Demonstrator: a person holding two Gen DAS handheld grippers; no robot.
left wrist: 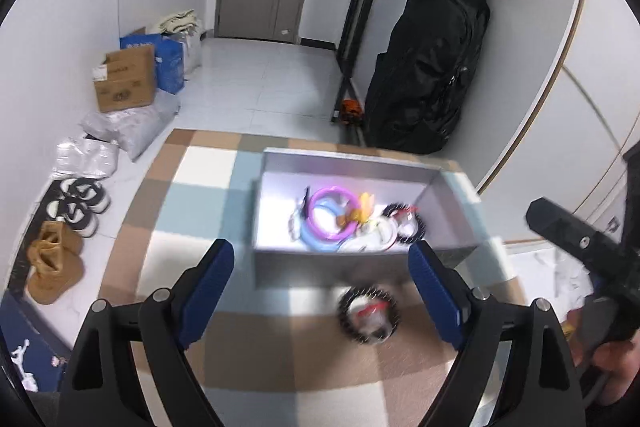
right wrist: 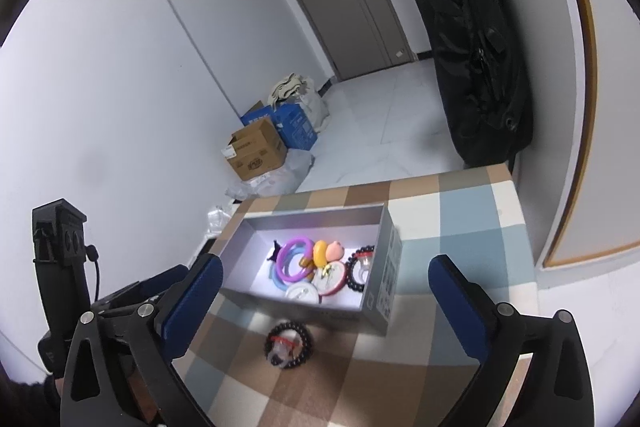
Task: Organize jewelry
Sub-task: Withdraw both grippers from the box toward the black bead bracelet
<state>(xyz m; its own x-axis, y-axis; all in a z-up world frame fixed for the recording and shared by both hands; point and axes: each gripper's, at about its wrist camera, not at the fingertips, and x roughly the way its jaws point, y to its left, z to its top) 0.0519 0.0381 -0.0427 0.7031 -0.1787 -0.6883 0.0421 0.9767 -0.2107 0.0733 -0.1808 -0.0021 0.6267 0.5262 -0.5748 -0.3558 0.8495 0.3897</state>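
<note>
A grey open box (left wrist: 280,269) (right wrist: 376,301) stands on the checked tablecloth and holds several pieces: a purple bangle (left wrist: 334,215) (right wrist: 294,257), a blue ring, pink and white rings, an orange piece and a black bead bracelet (left wrist: 402,223) (right wrist: 358,269). Another black bead bracelet (left wrist: 369,315) (right wrist: 289,345) with a small clear bag and red tie lies on the cloth in front of the box. My left gripper (left wrist: 322,281) is open and empty above this bracelet. My right gripper (right wrist: 326,297) is open and empty, held above the box's near wall.
The table's far edge (left wrist: 256,137) drops to a white tiled floor. A black bag (left wrist: 428,67) leans by a rack at the right. Cardboard and blue boxes (left wrist: 128,79), plastic bags and shoes (left wrist: 76,203) line the left wall. The other gripper (left wrist: 588,247) shows at the right.
</note>
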